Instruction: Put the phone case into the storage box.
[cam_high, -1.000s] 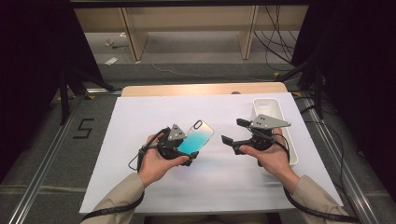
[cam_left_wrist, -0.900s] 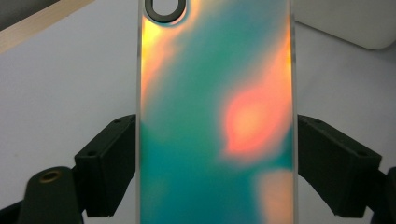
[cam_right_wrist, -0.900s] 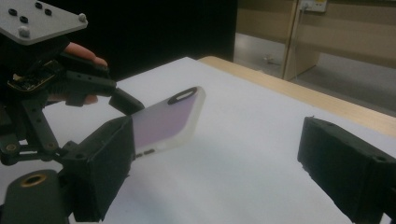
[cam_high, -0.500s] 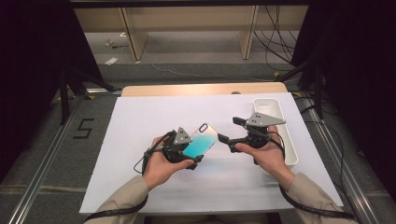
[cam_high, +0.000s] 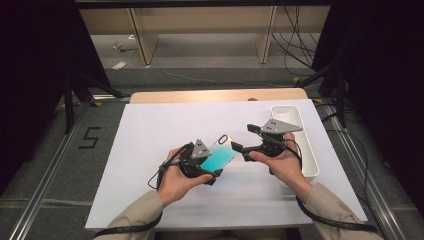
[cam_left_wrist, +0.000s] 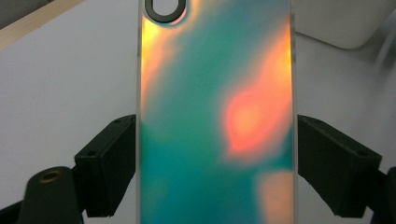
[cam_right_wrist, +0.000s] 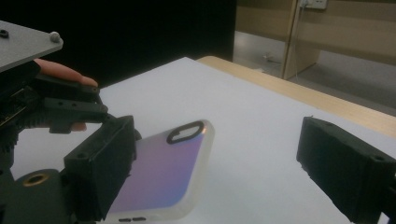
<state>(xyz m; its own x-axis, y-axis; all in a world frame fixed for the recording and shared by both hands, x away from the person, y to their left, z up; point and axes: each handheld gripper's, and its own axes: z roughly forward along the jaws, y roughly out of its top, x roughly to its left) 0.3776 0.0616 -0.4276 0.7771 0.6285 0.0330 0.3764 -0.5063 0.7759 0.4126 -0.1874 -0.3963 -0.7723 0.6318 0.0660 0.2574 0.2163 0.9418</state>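
Iridescent phone case (cam_left_wrist: 215, 121) is clamped between the left claw's (cam_left_wrist: 215, 163) 2 jaws; the right claw (cam_right_wrist: 215, 163) is seen wide open, empty, in its own view.

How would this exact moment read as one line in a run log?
left gripper: shut on phone case, lifted | right gripper: open, at case's camera end | white bin: right

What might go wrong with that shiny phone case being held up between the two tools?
The left gripper pinches the phone case only by its long edges, so the slick case could slip and drop onto the table. The right gripper is open close to the case's camera end, and closing off-centre might twist it loose.
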